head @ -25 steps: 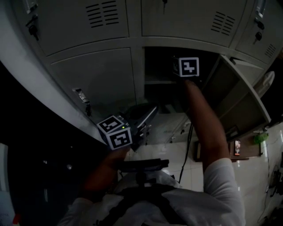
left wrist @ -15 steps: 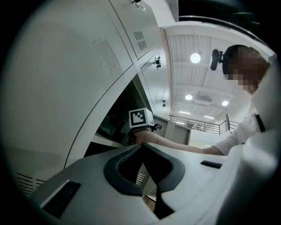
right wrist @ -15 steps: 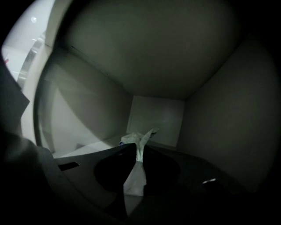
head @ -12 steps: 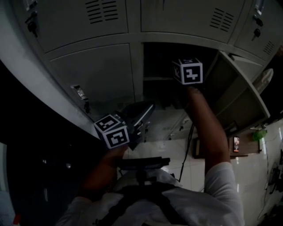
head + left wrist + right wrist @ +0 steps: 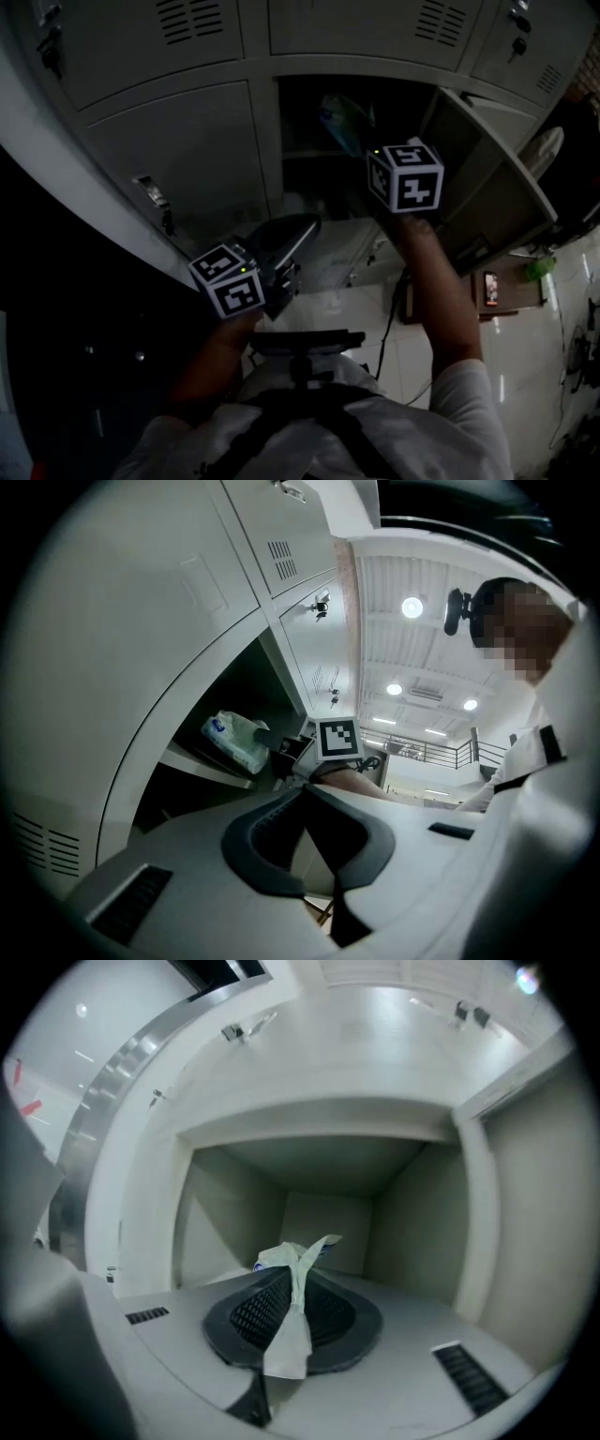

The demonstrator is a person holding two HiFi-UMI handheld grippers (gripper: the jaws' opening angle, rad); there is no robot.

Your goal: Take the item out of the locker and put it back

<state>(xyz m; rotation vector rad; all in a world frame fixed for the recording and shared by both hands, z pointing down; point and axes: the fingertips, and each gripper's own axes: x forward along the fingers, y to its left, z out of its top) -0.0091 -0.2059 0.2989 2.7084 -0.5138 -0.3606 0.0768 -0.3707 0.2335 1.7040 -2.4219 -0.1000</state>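
Observation:
In the right gripper view my right gripper [image 5: 294,1309] is shut on the crumpled end of a pale packet [image 5: 292,1262] with blue print, in front of the open locker compartment [image 5: 323,1213]. The head view shows that packet [image 5: 344,121] hanging at the locker's mouth, just above the right gripper's marker cube [image 5: 406,176]. In the left gripper view the packet [image 5: 234,742] juts from the compartment over its shelf, beside the right gripper's cube [image 5: 337,738]. My left gripper [image 5: 292,236] is held low, left of the opening, jaws together with nothing between them [image 5: 315,844].
The open locker door [image 5: 480,192] swings out on the right. Closed locker doors [image 5: 192,141] with latches [image 5: 155,199] fill the left and the row above. Below lie a glossy tiled floor [image 5: 328,309], a hanging cable [image 5: 397,309] and a low brown table [image 5: 511,291].
My right gripper has drawn back out of the compartment towards me, its cube now lower and nearer. The packet has come forward with it into the locker's mouth. The left gripper barely shifted.

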